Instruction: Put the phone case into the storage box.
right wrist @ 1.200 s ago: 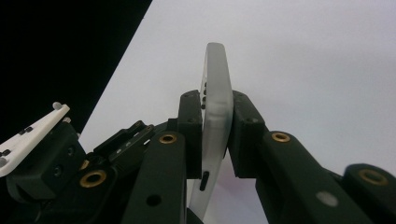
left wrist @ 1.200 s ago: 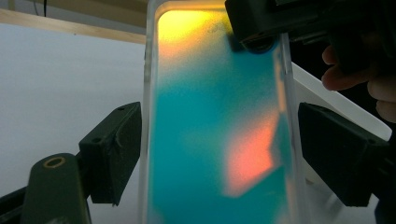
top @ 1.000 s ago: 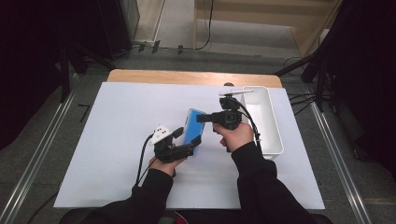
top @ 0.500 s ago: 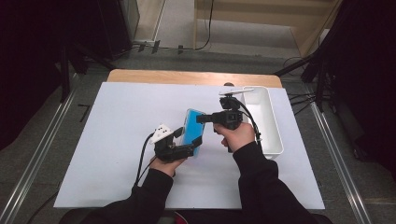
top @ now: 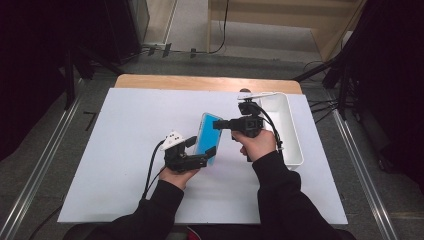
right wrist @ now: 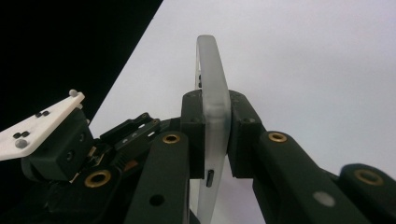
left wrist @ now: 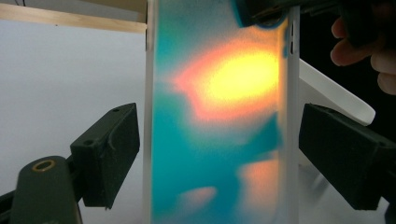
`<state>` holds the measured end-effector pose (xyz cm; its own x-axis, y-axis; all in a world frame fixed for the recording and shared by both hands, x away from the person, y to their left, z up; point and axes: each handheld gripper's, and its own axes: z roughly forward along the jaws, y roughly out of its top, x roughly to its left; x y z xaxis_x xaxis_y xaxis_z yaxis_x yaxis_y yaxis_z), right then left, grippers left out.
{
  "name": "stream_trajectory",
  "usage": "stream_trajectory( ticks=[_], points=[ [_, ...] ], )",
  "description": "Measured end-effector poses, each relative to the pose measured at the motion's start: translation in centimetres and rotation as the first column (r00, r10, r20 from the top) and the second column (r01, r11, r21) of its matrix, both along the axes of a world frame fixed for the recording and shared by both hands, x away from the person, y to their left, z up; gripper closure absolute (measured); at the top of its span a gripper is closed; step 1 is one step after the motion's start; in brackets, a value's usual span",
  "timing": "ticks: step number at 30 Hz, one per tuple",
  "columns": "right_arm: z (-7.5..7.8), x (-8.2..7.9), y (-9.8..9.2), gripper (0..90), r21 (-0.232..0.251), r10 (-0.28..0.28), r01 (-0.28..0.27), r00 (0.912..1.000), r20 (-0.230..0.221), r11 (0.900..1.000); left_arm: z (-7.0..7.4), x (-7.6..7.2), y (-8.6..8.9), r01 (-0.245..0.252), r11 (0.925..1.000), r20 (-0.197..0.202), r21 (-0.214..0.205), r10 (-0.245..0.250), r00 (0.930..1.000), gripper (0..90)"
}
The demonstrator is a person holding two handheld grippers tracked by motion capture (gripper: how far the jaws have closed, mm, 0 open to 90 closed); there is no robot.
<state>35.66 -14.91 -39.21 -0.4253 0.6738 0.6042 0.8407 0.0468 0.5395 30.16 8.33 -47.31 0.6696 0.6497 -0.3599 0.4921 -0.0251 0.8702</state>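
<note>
Right gripper (top: 220,124), high view: jaws pinch the upper edge of a blue phone case (top: 207,136), held above the white table (top: 125,145) near its centre. Right hand (top: 257,145) grips from below, forearm coming in from the bottom edge. Left gripper (top: 212,151) sits at the case's lower end, left hand (top: 176,176) under it. White bin (top: 290,140) lies just right of the right hand.

Left gripper view: jaws spread wide, one on each side of the case (left wrist: 219,116), both apart from its frosted edges. Face shows teal with orange-yellow patches. Fingers (left wrist: 369,51) of the other hand at upper right.

Right gripper view: both pads pressed on the translucent case (right wrist: 214,121), seen edge-on and upright, a port slot low on the rim. Left gripper (right wrist: 65,149) with its white plate sits lower left.
</note>
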Motion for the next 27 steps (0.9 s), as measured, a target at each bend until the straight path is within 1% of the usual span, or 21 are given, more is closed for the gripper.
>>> stream_trajectory(
  ticks=[2,3,7,8,10,11,12,15,18,19,20,22,23,25,26,27],
  points=[
    [0.1,0.0,-0.3,77.4,-0.011,-0.01,0.01,0.9997,0.021,0.9999,0.1,0.0,0.0,-0.002,0.9999,-0.006,0.017,0.002,1.0,12.7],
    [0.2,0.0,-0.4,77.4,-0.014,-0.013,0.013,0.9996,0.025,0.9998,0.1,0.1,-0.1,-0.012,0.9995,-0.017,0.03,0.012,0.9998,12.7],
    [0.6,0.0,-1.2,77.4,-0.024,-0.03,0.031,0.998,0.056,0.9992,0.1,0.3,0.0,-0.014,0.9984,-0.034,0.054,0.016,0.9993,12.7],
    [0.7,0.0,-1.3,77.4,-0.03,-0.035,0.037,0.9975,0.062,0.9989,0.1,0.3,0.1,-0.014,0.9987,-0.039,0.05,0.016,0.9991,12.7],
    [0.9,-0.1,-1.5,77.4,-0.04,-0.045,0.048,0.996,0.078,0.9981,0.2,0.4,0.2,-0.009,0.9985,-0.047,0.053,0.011,0.9988,12.7],
    [1.0,-0.1,-1.7,77.4,-0.046,-0.049,0.053,0.995,0.087,0.9976,0.3,0.4,0.3,-0.009,0.9989,-0.053,0.046,0.011,0.9985,12.7],
    [1.0,-0.1,-1.7,77.4,-0.046,-0.05,0.055,0.9947,0.09,0.9974,0.3,0.5,0.3,-0.004,0.999,-0.064,0.045,0.007,0.9979,12.7],
    [1.2,-0.2,-1.9,77.4,-0.062,-0.059,0.066,0.9916,0.115,0.9959,0.4,0.8,0.5,0.021,0.9989,-0.079,0.043,-0.017,0.9967,12.7],
    [1.3,-0.4,-1.8,77.4,-0.087,-0.072,0.086,0.9862,0.149,0.9925,0.6,0.9,0.7,0.033,0.9984,-0.091,0.046,-0.028,0.9955,12.7],
    [1.3,-0.6,-1.8,77.3,-0.1,-0.075,0.094,0.9822,0.172,0.9906,0.6,1.0,0.8,0.045,0.9984,-0.103,0.034,-0.041,0.9938,12.8],
    [1.4,-0.7,-1.7,77.3,-0.102,-0.081,0.1,0.9798,0.183,0.9897,0.7,1.2,0.8,0.062,0.9977,-0.125,0.027,-0.059,0.9904,12.9],
    [1.4,-0.8,-1.7,77.4,-0.102,-0.078,0.1,0.9763,0.202,0.9897,0.7,1.4,0.9,0.08,0.9966,-0.149,0.02,-0.076,0.9859,12.9],
    [1.4,-0.9,-1.6,77.4,-0.104,-0.084,0.108,0.9745,0.208,0.9887,0.8,1.4,1.0,0.084,0.9961,-0.151,0.026,-0.079,0.9853,12.9],
    [1.4,-1.1,-1.6,77.3,-0.12,-0.087,0.119,0.9668,0.24,0.9857,0.9,1.6,1.2,0.091,0.9958,-0.157,0.015,-0.087,0.9837,13.2],
    [1.4,-1.2,-1.6,77.3,-0.123,-0.085,0.12,0.9642,0.251,0.9851,0.9,1.6,1.2,0.087,0.9961,-0.164,0.01,-0.084,0.9829,13.2],
    [1.4,-1.3,-1.5,77.3,-0.124,-0.082,0.117,0.9628,0.258,0.9853,0.9,1.7,1.4,0.095,0.9954,-0.17,0.013,-0.092,0.9811,13.2]
  ],
)
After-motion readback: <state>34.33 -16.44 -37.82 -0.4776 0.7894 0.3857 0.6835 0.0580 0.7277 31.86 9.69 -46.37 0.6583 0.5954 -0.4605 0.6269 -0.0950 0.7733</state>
